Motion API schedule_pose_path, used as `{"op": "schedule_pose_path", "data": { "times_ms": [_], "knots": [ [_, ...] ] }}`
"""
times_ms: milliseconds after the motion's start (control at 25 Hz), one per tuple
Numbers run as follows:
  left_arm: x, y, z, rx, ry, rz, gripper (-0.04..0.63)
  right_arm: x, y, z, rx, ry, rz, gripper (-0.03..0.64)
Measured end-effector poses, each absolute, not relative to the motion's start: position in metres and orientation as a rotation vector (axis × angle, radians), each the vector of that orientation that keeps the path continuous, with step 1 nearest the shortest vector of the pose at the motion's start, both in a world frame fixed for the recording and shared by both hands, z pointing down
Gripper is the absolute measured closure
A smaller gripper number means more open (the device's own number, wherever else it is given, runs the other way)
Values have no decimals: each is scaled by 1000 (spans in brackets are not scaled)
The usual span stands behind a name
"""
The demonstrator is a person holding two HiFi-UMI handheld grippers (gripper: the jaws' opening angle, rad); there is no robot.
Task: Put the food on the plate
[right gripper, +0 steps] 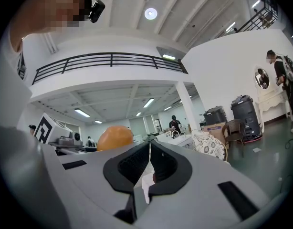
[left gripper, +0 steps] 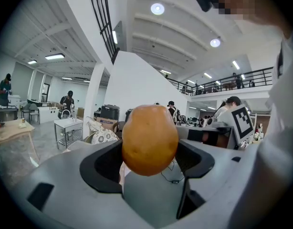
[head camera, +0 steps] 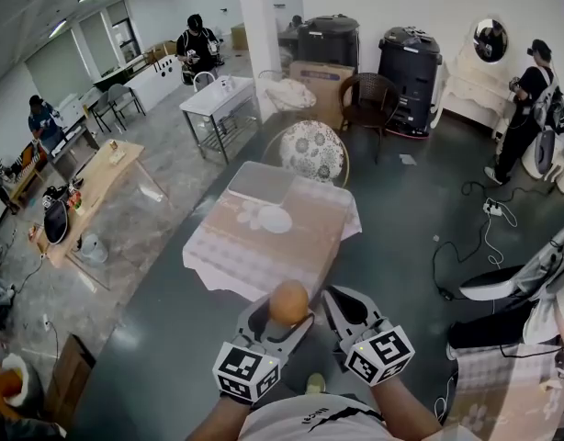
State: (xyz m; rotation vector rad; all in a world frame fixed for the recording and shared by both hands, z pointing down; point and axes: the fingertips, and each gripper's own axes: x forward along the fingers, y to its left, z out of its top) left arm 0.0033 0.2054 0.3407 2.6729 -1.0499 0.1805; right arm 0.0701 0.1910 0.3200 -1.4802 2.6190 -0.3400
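My left gripper (head camera: pixel 284 317) is shut on an orange, egg-shaped food item (head camera: pixel 288 302), held up close to my chest, well short of the table. In the left gripper view the orange food (left gripper: pixel 150 140) fills the gap between the jaws. My right gripper (head camera: pixel 330 294) is right beside it, shut with nothing in it; its jaws meet in the right gripper view (right gripper: pixel 150 144), where the orange food (right gripper: pixel 115 137) shows at the left. A white plate (head camera: pixel 276 220) lies on the table with the patterned cloth (head camera: pixel 229 251), ahead of me.
A grey tray (head camera: pixel 260 183) sits at the table's far end. A round-backed patterned chair (head camera: pixel 309 152) stands behind the table. Cables and a power strip (head camera: pixel 491 209) lie on the floor to the right. Other people work at tables farther off.
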Motion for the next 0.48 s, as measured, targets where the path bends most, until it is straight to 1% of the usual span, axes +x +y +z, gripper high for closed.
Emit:
{"op": "schedule_pose_path", "data": {
  "times_ms": [200, 480],
  "knots": [
    [15, 198, 344, 2678, -1059, 220, 253, 84, 186, 319, -1472, 2599, -341, 598],
    [14, 175, 356, 2681, -1083, 267, 253, 84, 167, 329, -1464, 2598, -368, 598]
  ]
}}
